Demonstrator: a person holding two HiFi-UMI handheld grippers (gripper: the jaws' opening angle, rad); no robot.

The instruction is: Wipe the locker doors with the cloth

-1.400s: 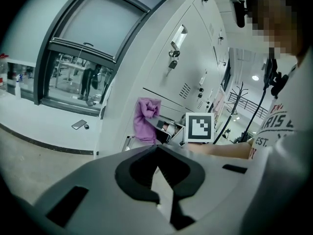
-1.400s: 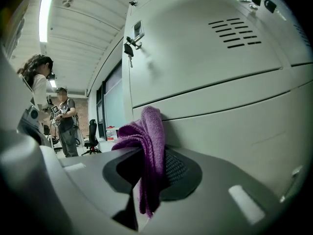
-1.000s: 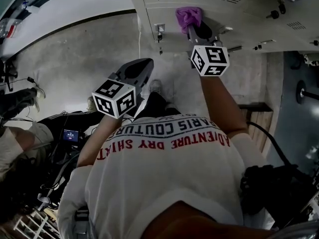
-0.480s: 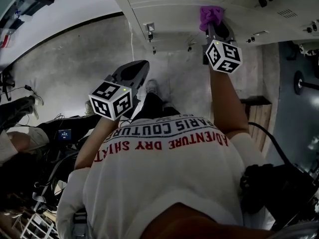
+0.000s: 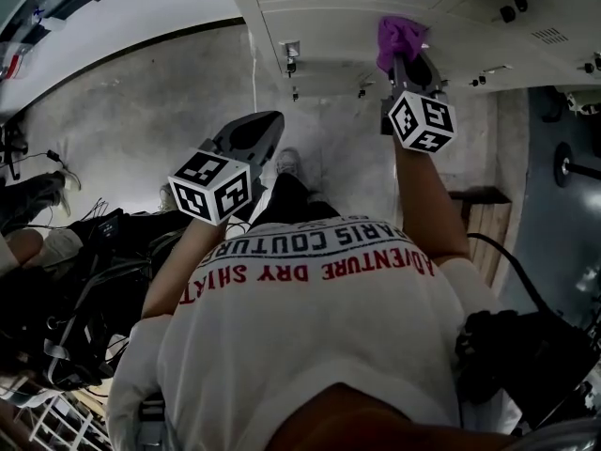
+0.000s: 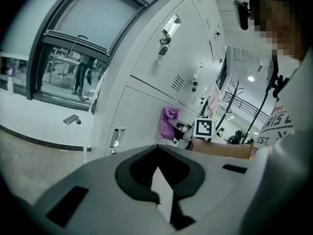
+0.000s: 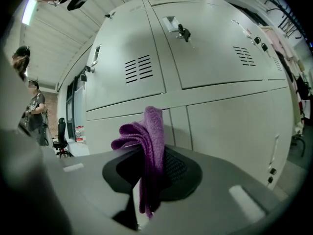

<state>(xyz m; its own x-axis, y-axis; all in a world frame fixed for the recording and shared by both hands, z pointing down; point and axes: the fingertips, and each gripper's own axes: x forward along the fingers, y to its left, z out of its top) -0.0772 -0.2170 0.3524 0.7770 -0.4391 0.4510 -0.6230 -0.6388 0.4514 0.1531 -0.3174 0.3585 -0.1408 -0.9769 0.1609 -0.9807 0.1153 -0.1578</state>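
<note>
Pale grey locker doors fill the top of the head view. My right gripper is shut on a bunched purple cloth, which presses against a lower locker door. In the right gripper view the cloth hangs out of my right gripper, with vented locker doors just ahead. My left gripper hangs away from the lockers, over the floor, shut and holding nothing. In the left gripper view, beyond my left gripper, I see the locker doors, the cloth and the right gripper's marker cube.
Keys hang in locks on the doors. A seated person and tangled cables lie at the left on the concrete floor. A black bag and a wooden pallet sit at the right. Another person and an office chair stand far left.
My right gripper has slid the cloth to the right along the locker face over the last second. The left gripper has barely moved.
</note>
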